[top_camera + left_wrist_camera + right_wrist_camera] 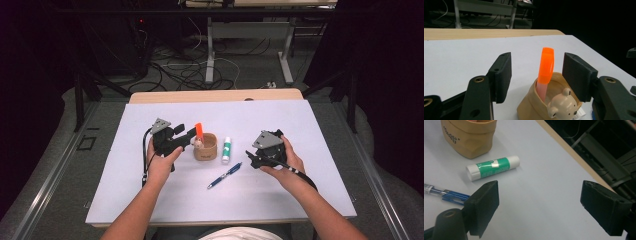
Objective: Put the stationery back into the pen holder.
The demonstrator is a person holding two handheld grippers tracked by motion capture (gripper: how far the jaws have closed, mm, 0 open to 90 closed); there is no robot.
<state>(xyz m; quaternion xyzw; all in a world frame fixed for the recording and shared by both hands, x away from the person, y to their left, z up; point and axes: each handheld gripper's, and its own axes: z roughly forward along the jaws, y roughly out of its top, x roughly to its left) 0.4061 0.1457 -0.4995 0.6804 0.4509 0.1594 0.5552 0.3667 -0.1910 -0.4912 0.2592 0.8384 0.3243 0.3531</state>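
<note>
A tan paper cup [206, 148] with a small bear face [562, 104] stands mid-table, and an orange highlighter [198, 129] leans upright inside it. My left gripper [191, 136] is open, its jaws either side of the highlighter [546, 65] with a gap at each pad. A green-and-white glue stick [226, 149] lies just right of the cup, and a blue pen [225, 175] lies in front of it. My right gripper [253, 158] is open and holds nothing; it hovers over the white surface right of the glue stick [492, 167] and the pen [444, 193].
The white mat [300, 125] covers a wooden table whose far edge [215, 95] borders a floor strewn with cables. Beyond the right edge of the table is a dark drop. The cup [469, 137] stands left of my right gripper [540, 186].
</note>
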